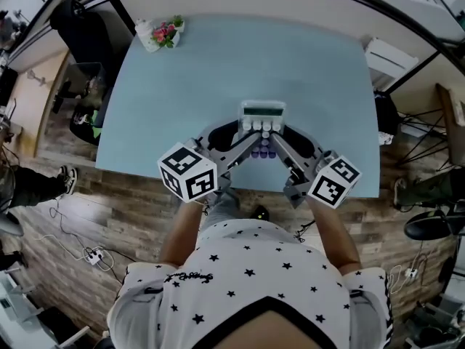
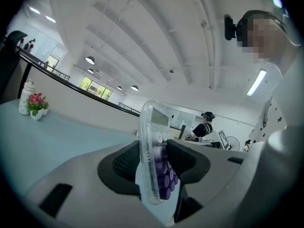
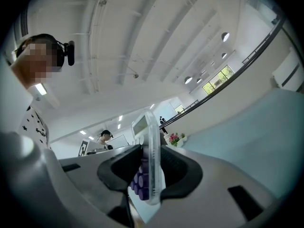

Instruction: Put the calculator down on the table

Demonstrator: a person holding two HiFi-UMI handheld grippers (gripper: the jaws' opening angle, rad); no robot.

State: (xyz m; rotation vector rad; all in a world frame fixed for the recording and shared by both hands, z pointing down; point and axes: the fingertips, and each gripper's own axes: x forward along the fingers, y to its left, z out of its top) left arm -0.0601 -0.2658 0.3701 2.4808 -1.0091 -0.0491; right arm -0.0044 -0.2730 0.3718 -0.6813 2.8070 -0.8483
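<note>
A: What colour is the calculator [image 1: 262, 126]?
B: Clear casing, purple keys, and 1 row of white ones.
A: And the table [image 1: 218, 64]?
B: Pale blue. The shirt [image 1: 247, 275] is white with black stars.

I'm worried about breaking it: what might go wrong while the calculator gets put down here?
Both the left gripper and right gripper clamp the calculator at its purple-key end, so if one lets go first it may twist or drop. It hangs near the front edge of the table; set down there, it might overhang and tip to the floor.
</note>
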